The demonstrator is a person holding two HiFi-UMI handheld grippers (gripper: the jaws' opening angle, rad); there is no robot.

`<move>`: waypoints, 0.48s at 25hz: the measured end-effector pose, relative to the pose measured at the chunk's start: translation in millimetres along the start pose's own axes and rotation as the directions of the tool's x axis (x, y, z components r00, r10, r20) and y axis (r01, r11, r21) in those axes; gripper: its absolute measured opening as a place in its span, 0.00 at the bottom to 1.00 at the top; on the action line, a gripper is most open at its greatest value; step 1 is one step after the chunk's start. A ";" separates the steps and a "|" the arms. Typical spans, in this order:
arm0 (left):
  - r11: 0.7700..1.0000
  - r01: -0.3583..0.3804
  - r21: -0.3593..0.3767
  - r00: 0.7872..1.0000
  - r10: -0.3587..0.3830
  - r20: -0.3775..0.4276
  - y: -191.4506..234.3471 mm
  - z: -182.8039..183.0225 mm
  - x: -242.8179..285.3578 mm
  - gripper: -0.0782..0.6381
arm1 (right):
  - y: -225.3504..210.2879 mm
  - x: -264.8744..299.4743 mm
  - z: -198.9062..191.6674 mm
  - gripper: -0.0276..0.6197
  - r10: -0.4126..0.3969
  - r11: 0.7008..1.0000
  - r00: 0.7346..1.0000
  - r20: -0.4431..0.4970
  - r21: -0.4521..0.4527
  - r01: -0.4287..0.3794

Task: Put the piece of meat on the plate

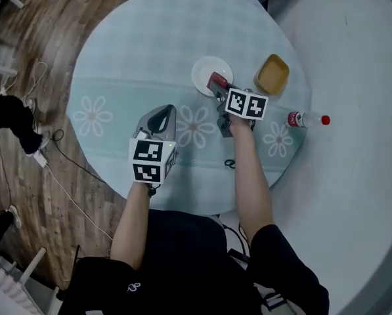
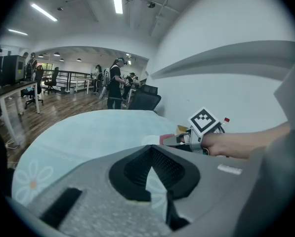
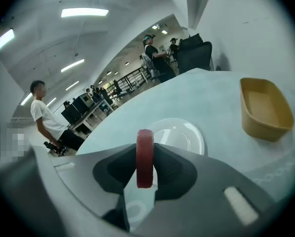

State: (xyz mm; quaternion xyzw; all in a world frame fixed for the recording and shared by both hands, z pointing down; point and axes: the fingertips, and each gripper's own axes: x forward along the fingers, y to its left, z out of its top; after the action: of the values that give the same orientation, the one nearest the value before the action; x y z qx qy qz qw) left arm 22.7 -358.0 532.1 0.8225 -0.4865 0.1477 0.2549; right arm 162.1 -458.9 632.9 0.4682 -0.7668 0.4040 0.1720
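A red, flat piece of meat (image 3: 145, 158) stands on edge between the jaws of my right gripper (image 3: 145, 154), which is shut on it. In the head view the meat (image 1: 216, 81) hangs at the near right rim of the white plate (image 1: 209, 73), with the right gripper (image 1: 218, 89) just behind it. The plate (image 3: 182, 135) lies bare directly beyond the jaws. My left gripper (image 1: 163, 113) hovers over the tablecloth to the left, jaws together with nothing in them. The left gripper view shows its tips meeting (image 2: 149, 152).
A round table (image 1: 130, 51) carries a pale blue cloth with flower prints. A yellow dish (image 1: 272, 74) sits right of the plate, and a bottle with a red cap (image 1: 307, 119) lies near the table's right edge. People and desks stand far off in the room.
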 end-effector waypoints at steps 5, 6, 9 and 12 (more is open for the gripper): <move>0.999 -0.017 -0.032 1.000 0.017 0.003 14.2 -6.3 3.0 0.10 | -1.3 41.2 4.4 0.20 0.070 0.997 0.991 -0.116 0.050 -0.065; 0.999 -0.023 -0.034 1.000 0.024 0.001 18.5 -7.6 2.7 0.10 | -2.5 46.4 5.4 0.20 0.079 0.995 0.990 -0.120 0.071 -0.070; 0.998 -0.041 -0.049 0.999 0.041 -0.003 29.3 -11.0 0.3 0.10 | -4.5 56.5 8.7 0.20 0.108 0.987 0.987 -0.119 0.135 -0.092; 0.997 -0.045 -0.057 0.999 0.045 0.000 32.7 -9.7 -2.3 0.10 | -9.3 59.1 10.3 0.21 0.119 0.978 0.985 -0.129 0.185 -0.094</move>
State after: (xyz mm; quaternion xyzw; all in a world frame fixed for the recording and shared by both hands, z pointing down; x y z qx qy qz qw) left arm -7.0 -363.9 548.0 0.8040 -0.5089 0.1389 0.2743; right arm 141.6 -503.4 668.8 0.4107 -0.7376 0.5113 0.1605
